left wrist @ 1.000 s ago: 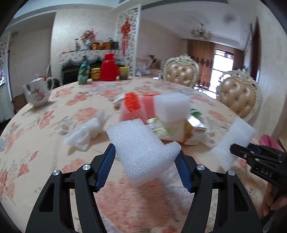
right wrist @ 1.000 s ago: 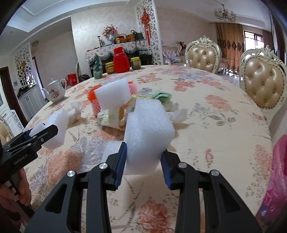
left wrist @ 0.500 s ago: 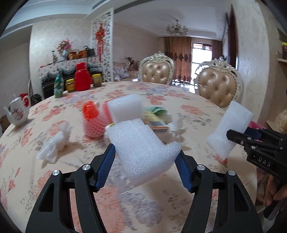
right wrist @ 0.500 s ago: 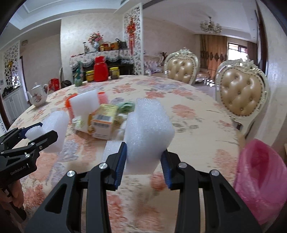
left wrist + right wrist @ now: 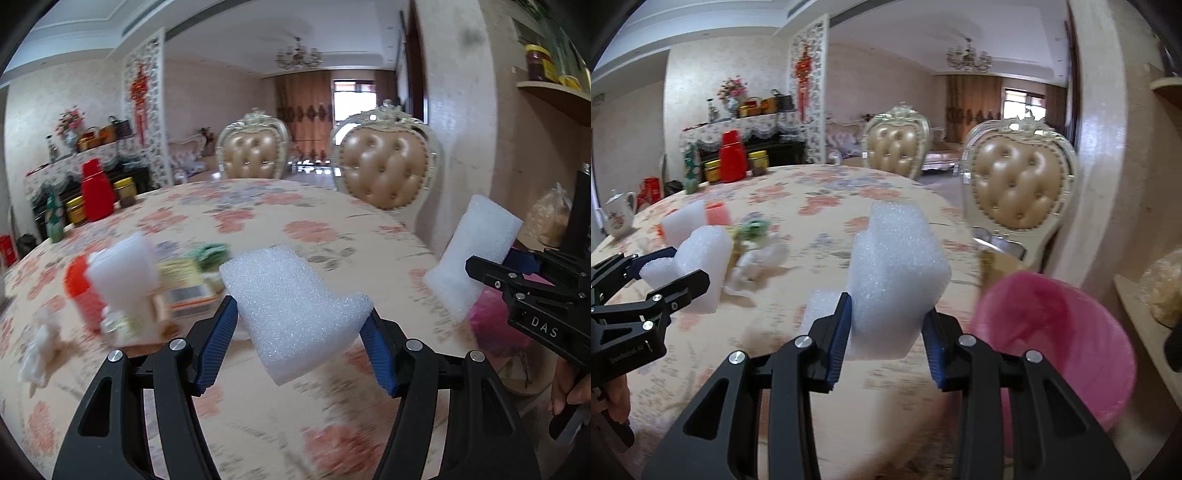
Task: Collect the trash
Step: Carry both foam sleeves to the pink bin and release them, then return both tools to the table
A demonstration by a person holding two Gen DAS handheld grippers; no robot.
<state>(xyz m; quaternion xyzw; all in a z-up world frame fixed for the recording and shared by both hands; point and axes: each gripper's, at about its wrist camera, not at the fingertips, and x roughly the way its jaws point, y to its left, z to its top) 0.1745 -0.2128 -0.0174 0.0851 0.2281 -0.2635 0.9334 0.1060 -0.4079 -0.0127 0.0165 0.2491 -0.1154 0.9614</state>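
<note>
My left gripper (image 5: 299, 325) is shut on a white foam block (image 5: 291, 310), held above the floral tablecloth (image 5: 258, 218). My right gripper (image 5: 886, 325) is shut on a second white foam block (image 5: 897, 273). Each gripper shows in the other's view: the right one (image 5: 491, 273) with its foam (image 5: 472, 251) at the right edge, the left one (image 5: 661, 269) with its foam (image 5: 698, 258) at the left. A pink-lined trash bin (image 5: 1056, 343) stands past the table's edge, just right of my right gripper. A pile of trash (image 5: 125, 284) with foam, an orange net and cartons lies on the table.
Two padded chairs (image 5: 1015, 192) stand at the table's far side. A red jug (image 5: 733, 157), jars and a teapot (image 5: 618, 214) sit at the far left of the table. A crumpled tissue (image 5: 37, 354) lies near the pile. A wall pillar (image 5: 1100, 147) rises behind the bin.
Both grippers have swung to the right with their foam blocks. The trash pile has slid left in both views and the pink bin has come into the right wrist view.
</note>
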